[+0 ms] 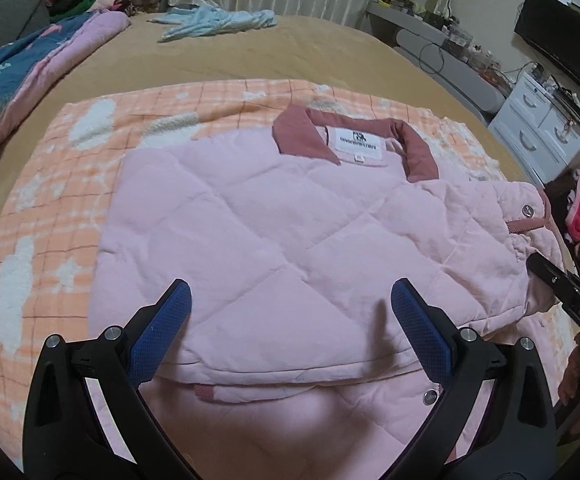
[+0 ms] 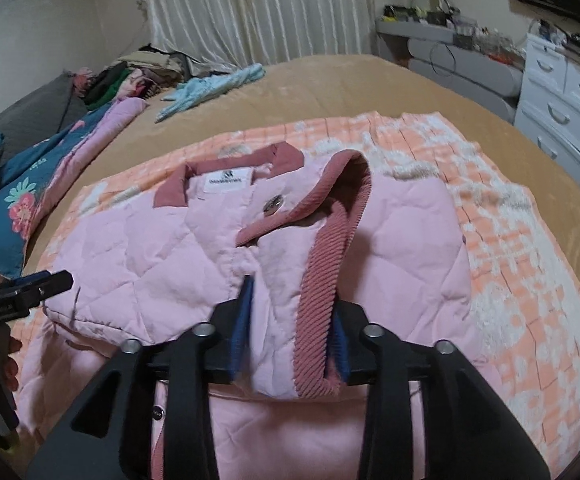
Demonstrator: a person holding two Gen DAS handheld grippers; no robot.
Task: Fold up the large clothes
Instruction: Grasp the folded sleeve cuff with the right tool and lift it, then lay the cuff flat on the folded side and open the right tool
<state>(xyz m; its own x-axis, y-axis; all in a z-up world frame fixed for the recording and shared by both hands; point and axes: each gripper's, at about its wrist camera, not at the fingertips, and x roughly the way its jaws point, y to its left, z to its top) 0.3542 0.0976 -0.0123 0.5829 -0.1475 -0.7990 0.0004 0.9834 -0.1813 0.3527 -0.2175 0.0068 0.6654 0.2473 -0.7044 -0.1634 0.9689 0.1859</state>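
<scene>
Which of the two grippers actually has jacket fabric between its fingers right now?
The right gripper: it is shut on the pink jacket's corduroy-trimmed edge. The left gripper is open above the quilted panel, holding nothing.

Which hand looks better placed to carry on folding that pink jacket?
Probably the right gripper: its jaws already pinch the pink jacket at a corduroy-trimmed edge. The left gripper hovers open above it, holding nothing.

Left gripper (image 1: pixel 290 312): jaws spread wide, blue pads (image 1: pixel 419 322) bare, hovering; right gripper (image 2: pixel 291 330): jaws clamped on pink jacket (image 2: pixel 274 320), angled forward and down.
</scene>
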